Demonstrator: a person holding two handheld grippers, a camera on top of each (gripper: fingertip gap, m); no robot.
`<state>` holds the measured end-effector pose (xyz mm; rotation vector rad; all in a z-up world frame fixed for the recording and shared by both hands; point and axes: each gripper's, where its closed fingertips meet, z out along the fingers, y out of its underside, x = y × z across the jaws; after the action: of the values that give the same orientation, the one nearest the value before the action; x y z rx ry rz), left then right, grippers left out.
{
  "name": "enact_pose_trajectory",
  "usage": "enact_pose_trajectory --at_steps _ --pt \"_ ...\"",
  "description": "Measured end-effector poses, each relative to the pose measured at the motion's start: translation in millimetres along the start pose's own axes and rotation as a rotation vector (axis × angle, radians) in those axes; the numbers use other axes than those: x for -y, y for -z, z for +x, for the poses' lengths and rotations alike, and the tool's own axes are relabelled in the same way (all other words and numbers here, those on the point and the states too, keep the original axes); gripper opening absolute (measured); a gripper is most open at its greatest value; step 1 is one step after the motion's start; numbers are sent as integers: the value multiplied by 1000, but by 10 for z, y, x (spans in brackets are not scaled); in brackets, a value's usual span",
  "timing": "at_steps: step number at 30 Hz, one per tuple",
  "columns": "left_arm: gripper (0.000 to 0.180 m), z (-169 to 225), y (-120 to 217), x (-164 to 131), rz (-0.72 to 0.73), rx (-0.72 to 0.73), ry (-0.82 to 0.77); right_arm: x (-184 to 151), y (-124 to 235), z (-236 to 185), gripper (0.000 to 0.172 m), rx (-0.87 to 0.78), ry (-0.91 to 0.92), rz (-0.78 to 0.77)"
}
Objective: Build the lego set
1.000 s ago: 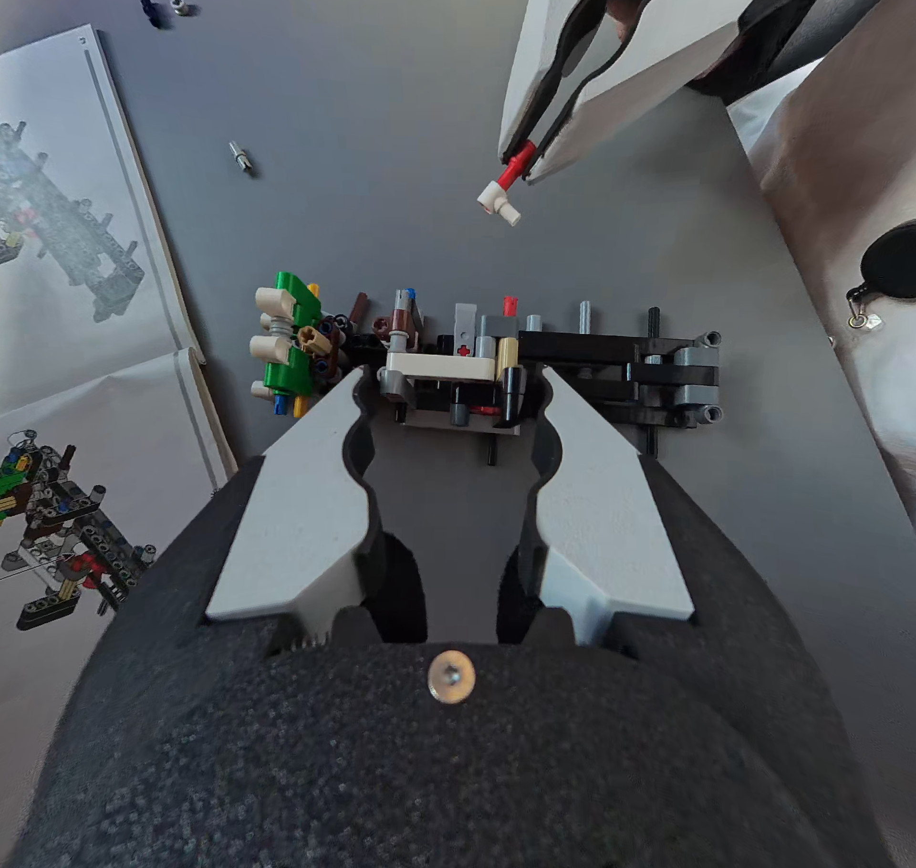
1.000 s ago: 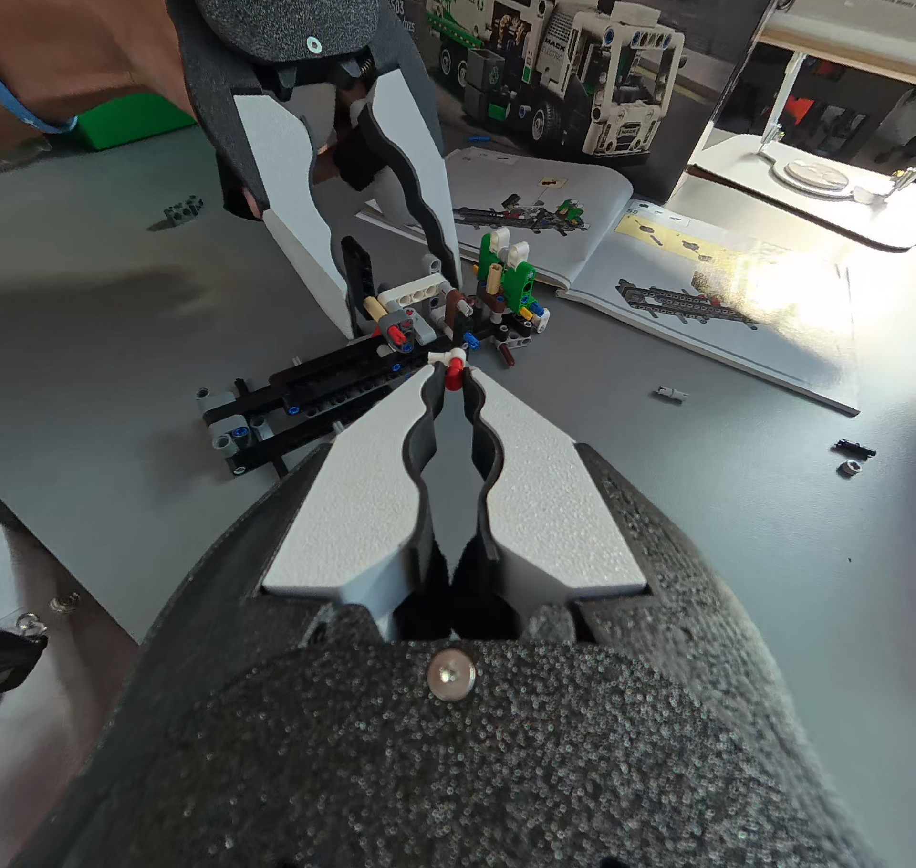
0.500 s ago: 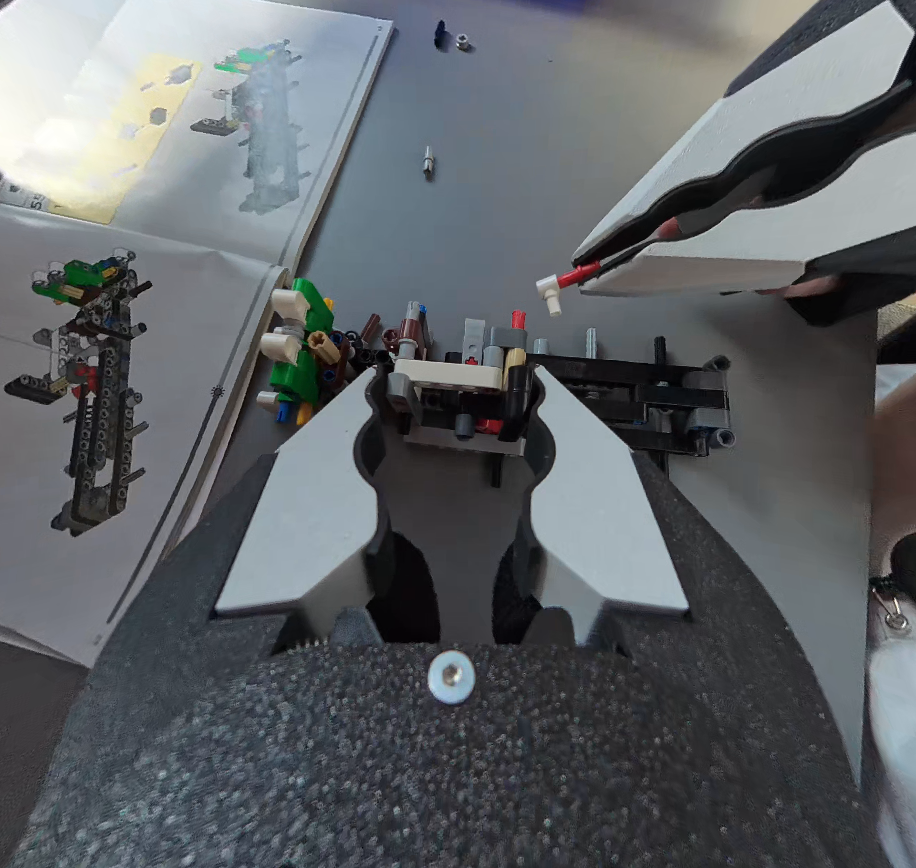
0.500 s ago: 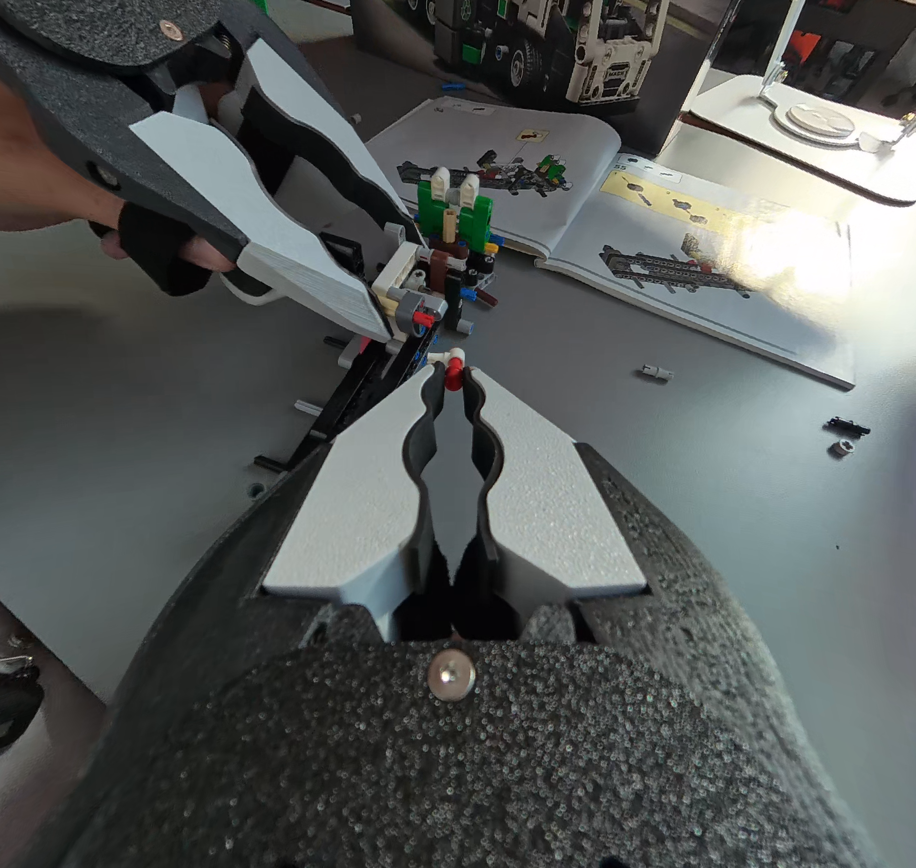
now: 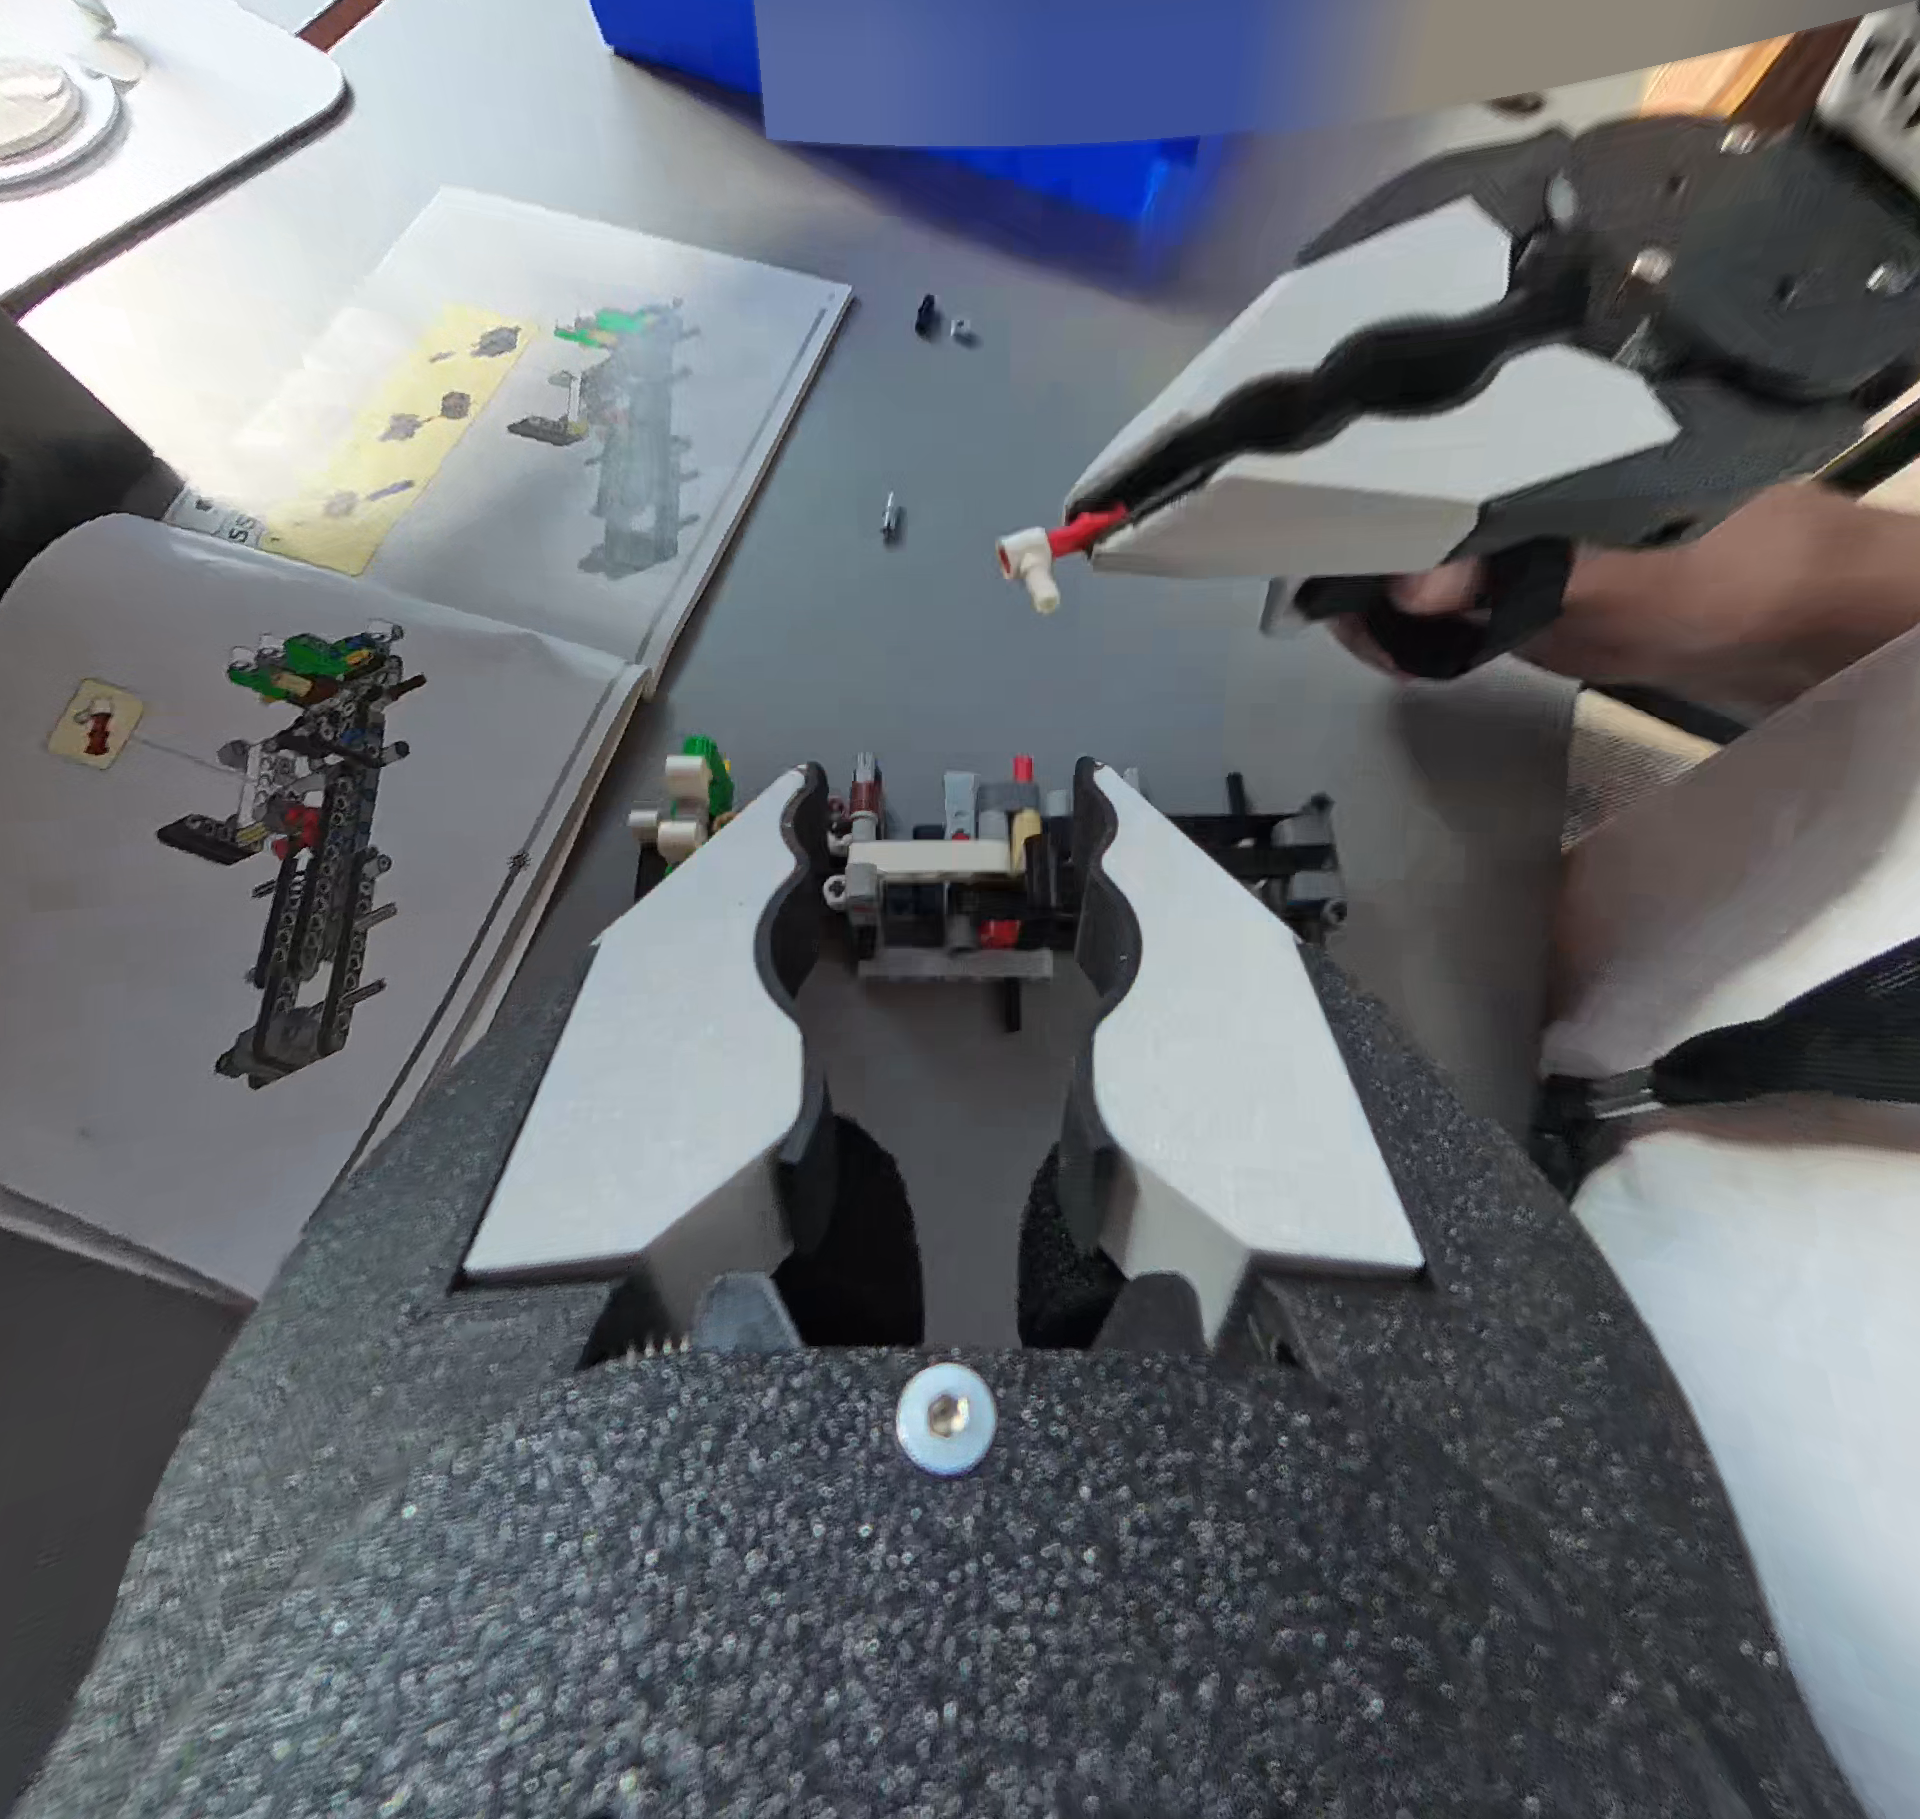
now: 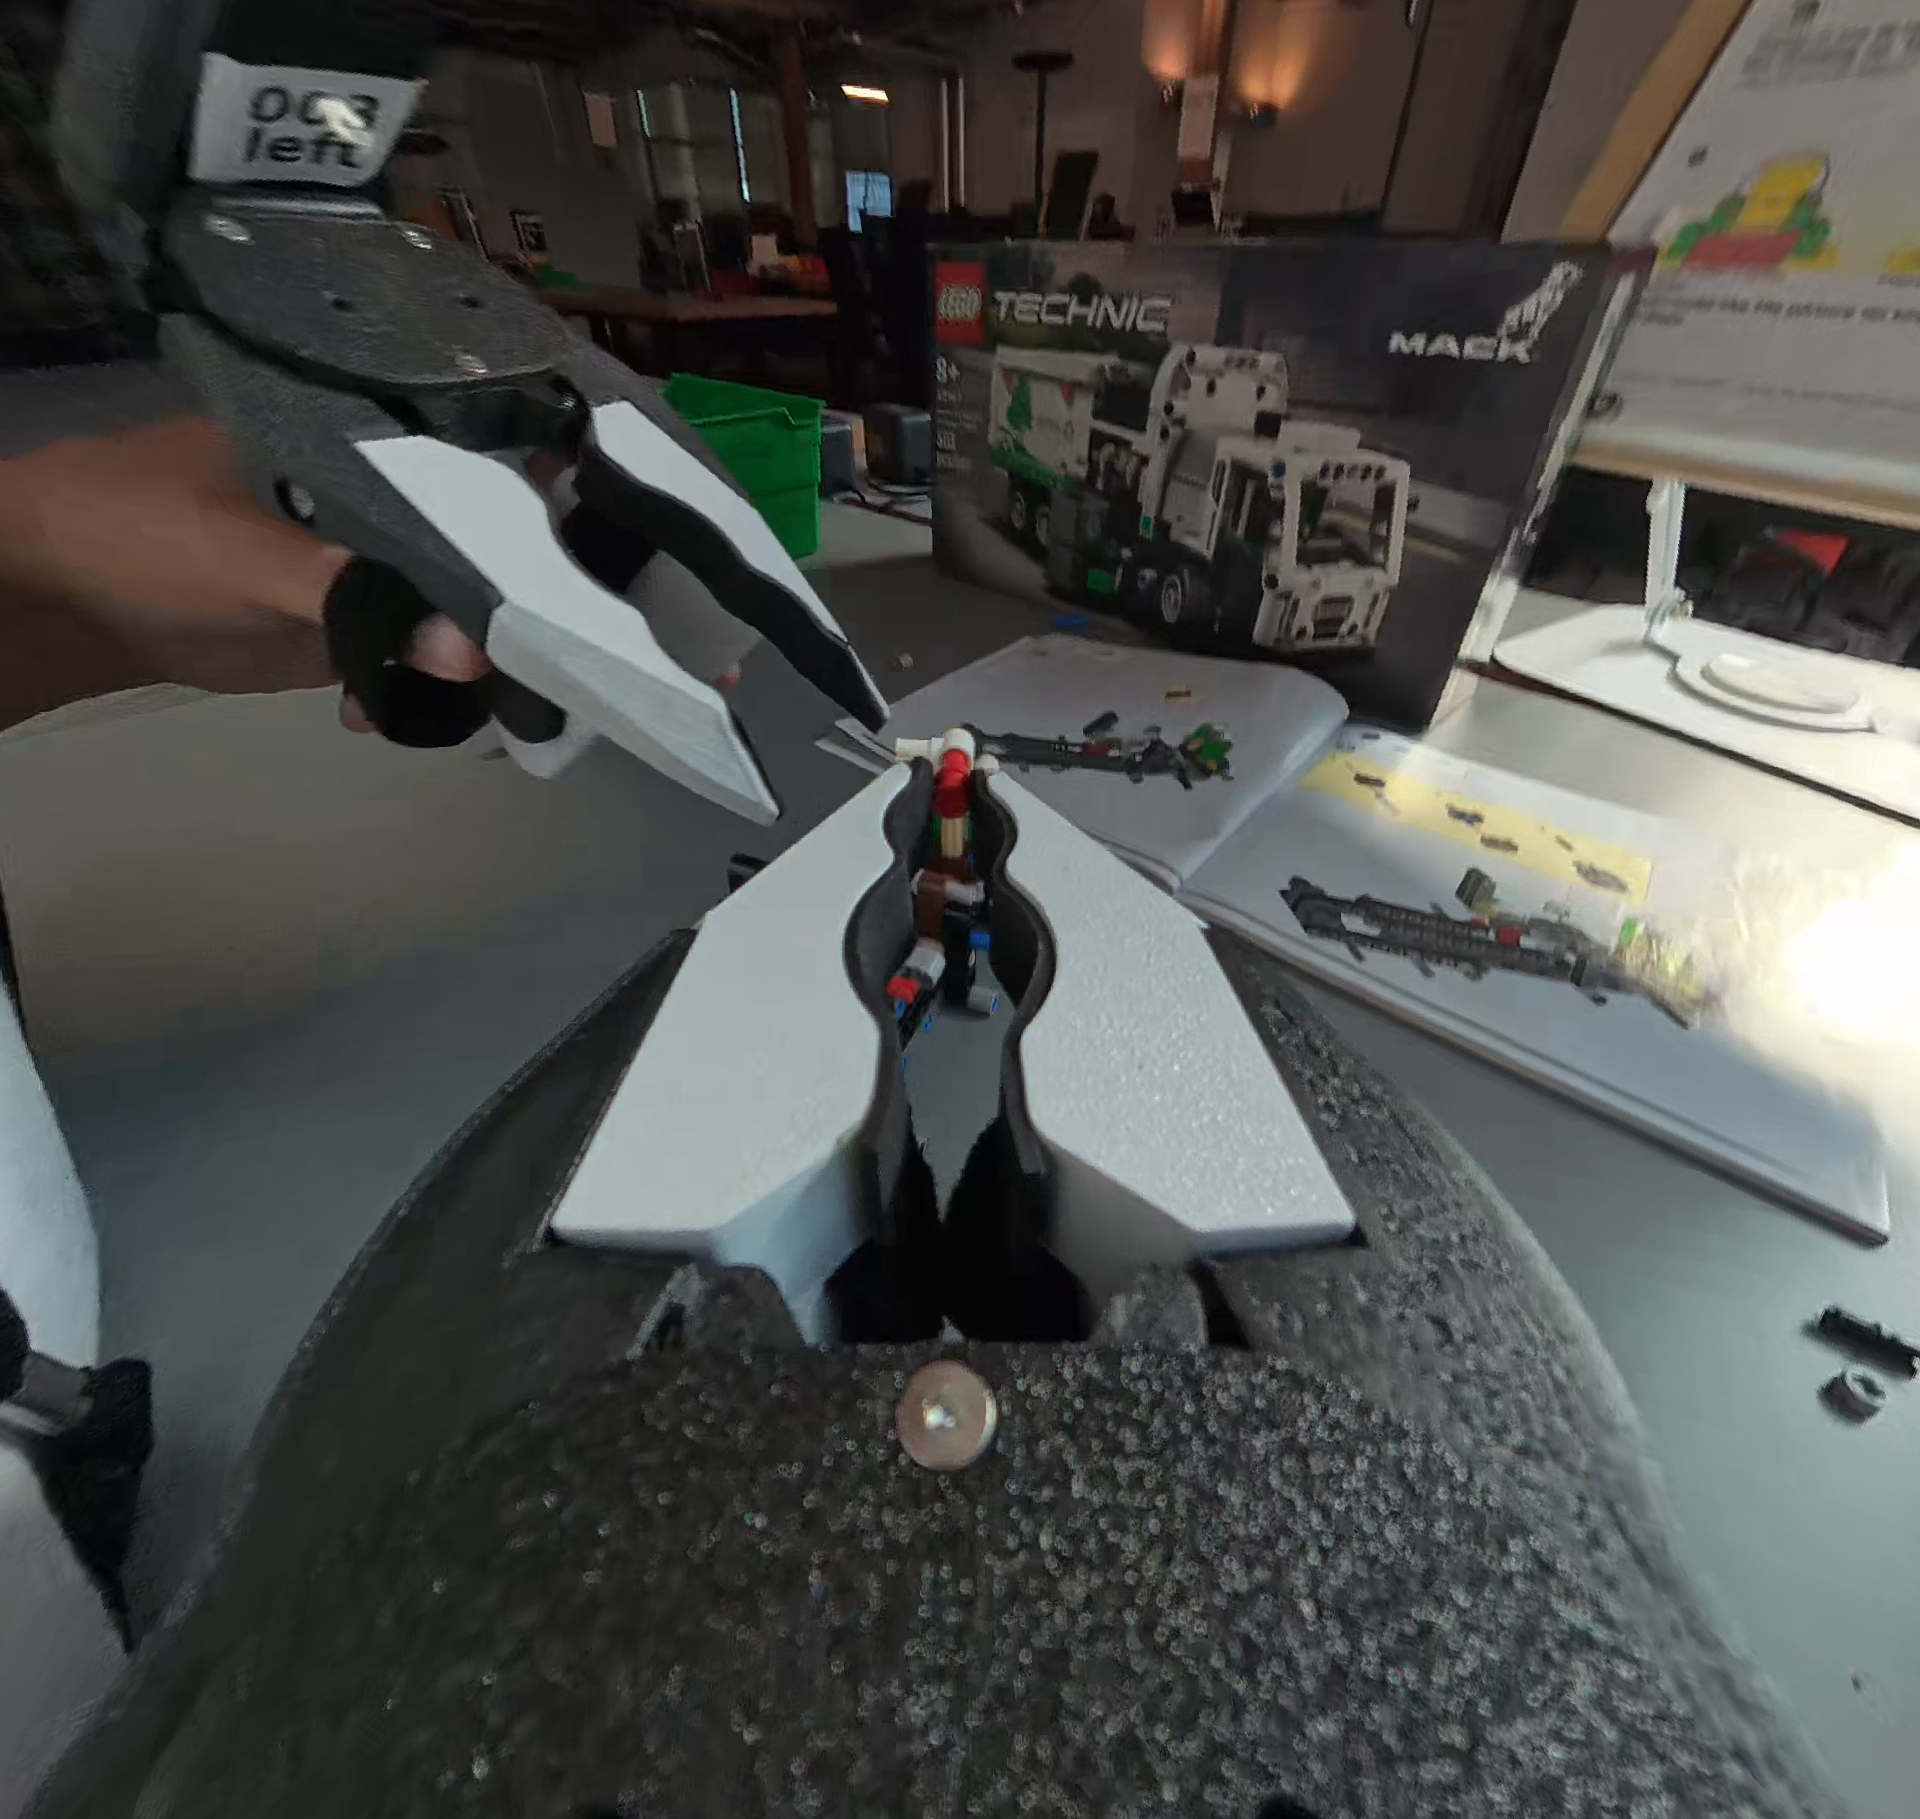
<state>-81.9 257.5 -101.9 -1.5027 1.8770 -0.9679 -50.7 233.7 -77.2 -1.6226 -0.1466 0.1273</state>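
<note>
An open instruction booklet (image 5: 312,730) lies at the left on the grey surface (image 5: 1195,782), its pages printed with building diagrams. Just right of its edge sits a partly built brick model (image 5: 935,876) in black, grey, white and green. The left claw (image 5: 942,772) hangs over the model with its jaws spread. The model's middle shows between the fingers, and the right wrist view shows nothing clamped in them. A white label with printed characters (image 6: 296,133) sits on this claw's body.

Farther right, the right claw (image 5: 1086,522) is closed on a small red pin with a white connector (image 5: 1039,564), held clear of the surface above the model. Behind the booklet stands the kit's box (image 6: 1247,439), bearing a brand logo, lettering and a picture of a white truck. A printed poster (image 6: 1766,211) leans at the far right.
</note>
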Motion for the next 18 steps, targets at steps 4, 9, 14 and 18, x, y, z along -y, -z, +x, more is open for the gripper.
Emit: enact_pose_trajectory --at_steps 4,9,14,18 --pt "41 169 67 368 166 -301 247 175 -34 -66 6 -3 212 100" --pt "20 222 143 502 281 -494 454 187 -27 -124 5 10 240 114" --pt "14 254 131 467 282 -520 484 242 16 -191 6 36 244 146" --pt "4 310 101 425 261 -532 466 204 11 -205 6 38 268 140"
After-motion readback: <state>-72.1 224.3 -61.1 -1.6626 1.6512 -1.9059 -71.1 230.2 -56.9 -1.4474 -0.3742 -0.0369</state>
